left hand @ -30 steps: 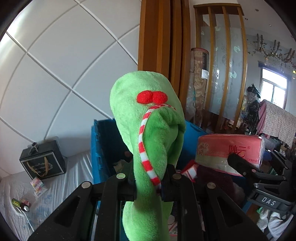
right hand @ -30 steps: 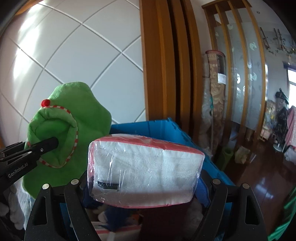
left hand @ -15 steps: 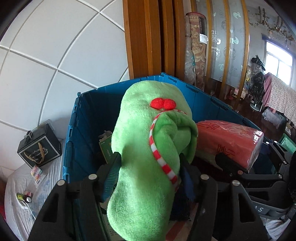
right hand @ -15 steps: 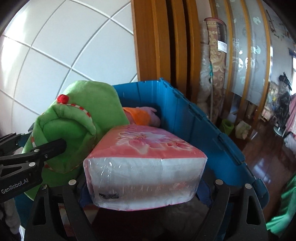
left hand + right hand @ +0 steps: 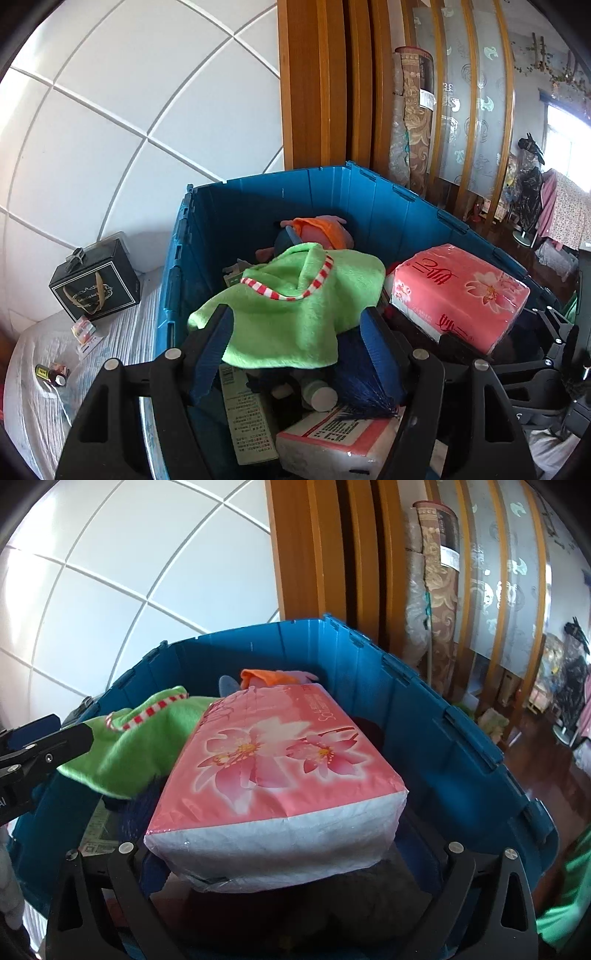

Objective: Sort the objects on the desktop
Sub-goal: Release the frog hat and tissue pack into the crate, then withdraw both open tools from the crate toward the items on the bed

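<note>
With its blue-padded fingers (image 5: 212, 350) spread wide, the left hand-held gripper (image 5: 295, 354) stands open over the blue crate (image 5: 369, 206), and the green plush toy (image 5: 295, 306) lies loose between the pads, draped on the heap inside. The toy's red-and-white striped trim faces up. Under its near edge sit a dark blue tassel (image 5: 362, 384), a white bottle cap (image 5: 321, 395), a printed carton (image 5: 251, 413) and a white-and-pink tissue pack (image 5: 332, 443).

Just right of the toy, the pink flowered tissue pack (image 5: 280, 775) sits in the right hand-held gripper (image 5: 280, 853); its white end faces the camera and hides the fingertips, so whether the jaws clamp it cannot be told. In the right wrist view the pack is inside the crate's walls, over a dark fuzzy item, with the green toy touching its left side.

Farther back in the crate lies a pink plush with an orange garment (image 5: 317, 232). Outside the crate's left wall, on the white-covered bench (image 5: 37, 387), stand a black gift bag (image 5: 96, 284), a small card packet (image 5: 86, 332) and a battery (image 5: 44, 373). A white tiled wall and wooden posts rise behind.
</note>
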A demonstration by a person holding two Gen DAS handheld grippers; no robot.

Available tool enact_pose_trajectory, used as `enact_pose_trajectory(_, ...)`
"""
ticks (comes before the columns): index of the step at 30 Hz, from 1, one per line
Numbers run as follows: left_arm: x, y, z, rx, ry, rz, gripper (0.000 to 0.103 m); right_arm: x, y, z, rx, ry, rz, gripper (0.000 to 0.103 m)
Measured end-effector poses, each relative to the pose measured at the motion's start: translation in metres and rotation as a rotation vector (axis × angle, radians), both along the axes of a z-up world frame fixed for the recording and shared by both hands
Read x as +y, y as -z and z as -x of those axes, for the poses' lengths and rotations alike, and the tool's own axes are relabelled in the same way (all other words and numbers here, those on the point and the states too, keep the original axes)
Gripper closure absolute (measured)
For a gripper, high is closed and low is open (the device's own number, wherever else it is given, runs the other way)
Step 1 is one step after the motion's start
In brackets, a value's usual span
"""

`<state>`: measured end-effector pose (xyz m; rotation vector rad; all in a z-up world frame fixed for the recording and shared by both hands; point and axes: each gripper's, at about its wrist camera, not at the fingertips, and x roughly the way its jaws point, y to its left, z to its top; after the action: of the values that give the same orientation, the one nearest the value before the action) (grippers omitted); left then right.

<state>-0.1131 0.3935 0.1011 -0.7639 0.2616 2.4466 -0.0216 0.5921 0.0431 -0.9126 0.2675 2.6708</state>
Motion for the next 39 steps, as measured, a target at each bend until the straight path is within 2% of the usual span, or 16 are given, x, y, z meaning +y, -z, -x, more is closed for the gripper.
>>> enact_pose_trajectory(4,-0.016,-0.001,-0.008,0.021,-0.017,-0.033,0.032,-0.001,0.003,-0.003,0.012,-0.021,-0.01,0.0)
enact_pose_trajectory(6,-0.023,-0.001,-0.011,0.033,-0.022,-0.038,0.032,-0.005,0.016,0.001,-0.038,-0.021,-0.034,0.0)
enact_pose_trajectory(8,-0.031,-0.003,-0.014,0.047,-0.029,-0.041,0.032,-0.017,0.014,-0.007,0.02,-0.013,-0.109,0.0)
enact_pose_trajectory(12,-0.047,-0.008,-0.017,0.062,-0.037,-0.058,0.032,-0.024,0.011,-0.015,0.06,-0.025,-0.099,0.0)
enact_pose_trajectory(16,-0.07,-0.013,-0.018,0.07,-0.047,-0.094,0.031,-0.03,-0.014,-0.031,0.149,0.005,-0.118,0.0)
enact_pose_trajectory(19,-0.091,-0.017,-0.018,0.082,-0.066,-0.12,0.02,-0.042,-0.039,-0.046,0.204,0.024,-0.151,0.0)
enact_pose_trajectory(22,-0.114,-0.021,-0.016,0.087,-0.077,-0.148,0.019,-0.06,-0.06,-0.058,0.257,0.034,-0.179,0.0)
enact_pose_trajectory(29,-0.188,-0.012,0.0,0.066,-0.139,-0.168,0.019,-0.137,-0.093,-0.06,0.348,-0.036,-0.216,0.0)
enact_pose_trajectory(33,-0.249,0.002,0.016,0.042,-0.214,-0.167,0.019,-0.189,-0.1,-0.039,0.385,-0.112,-0.202,0.0)
enact_pose_trajectory(39,-0.352,0.033,0.043,-0.015,-0.377,-0.15,0.019,-0.271,-0.096,0.009,0.4,-0.246,-0.127,0.0)
